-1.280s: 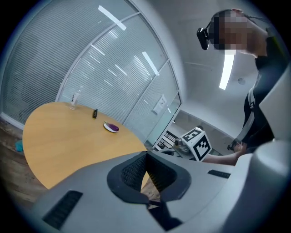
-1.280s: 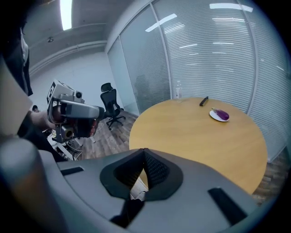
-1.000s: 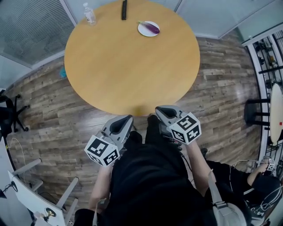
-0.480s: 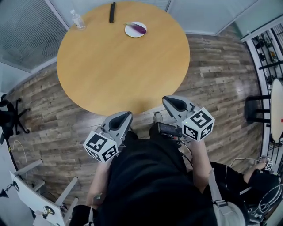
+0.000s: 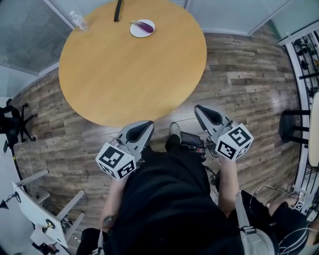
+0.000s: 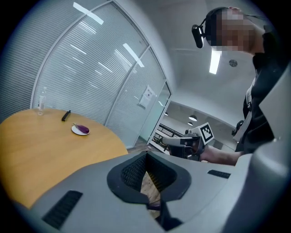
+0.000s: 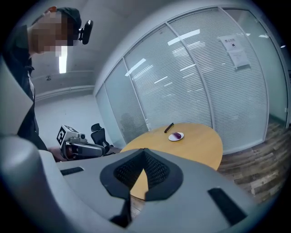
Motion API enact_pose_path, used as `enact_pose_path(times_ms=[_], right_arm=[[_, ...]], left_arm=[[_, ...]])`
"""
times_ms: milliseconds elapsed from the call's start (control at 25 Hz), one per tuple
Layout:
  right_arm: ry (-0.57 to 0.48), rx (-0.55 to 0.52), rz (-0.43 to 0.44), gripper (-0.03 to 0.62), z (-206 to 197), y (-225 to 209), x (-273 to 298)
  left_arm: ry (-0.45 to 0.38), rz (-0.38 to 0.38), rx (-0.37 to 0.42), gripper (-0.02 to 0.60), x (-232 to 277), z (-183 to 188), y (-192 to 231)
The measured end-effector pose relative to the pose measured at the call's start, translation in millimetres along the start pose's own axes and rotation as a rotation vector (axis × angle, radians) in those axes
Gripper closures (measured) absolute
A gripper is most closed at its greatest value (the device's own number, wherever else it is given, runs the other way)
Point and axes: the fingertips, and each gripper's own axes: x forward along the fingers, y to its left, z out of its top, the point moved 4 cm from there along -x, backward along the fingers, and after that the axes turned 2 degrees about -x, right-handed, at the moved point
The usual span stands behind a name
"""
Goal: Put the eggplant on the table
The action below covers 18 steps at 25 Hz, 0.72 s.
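Currently left tool [image 5: 140,130] and right tool [image 5: 208,114] are hanging closed and empty, while the eggplant [image 5: 145,25] is lying on a plate [image 5: 134,31] across the counter [image 5: 129,74]; overreaching is likely risking a glancing grip, rolling it floorward.

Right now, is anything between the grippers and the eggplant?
Nothing visible. Only bare table separates the left gripper and right gripper from the eggplant on its plate; the bottle and black bar sit aside.
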Motion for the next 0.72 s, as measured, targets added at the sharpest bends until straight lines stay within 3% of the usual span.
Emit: enact_pose_path(times_ms=[280, 720], right_arm=[[-0.007, -0.003, 0.052, 0.577, -7, -34, -18], [0.062, -0.021, 0.16, 0.577, -18, -59, -27]], left_arm=[[-0.014, 0.051, -0.004, 0.571, 40, -4, -25], [-0.055, 0.129, -0.047, 0.571, 76, -16, -57]])
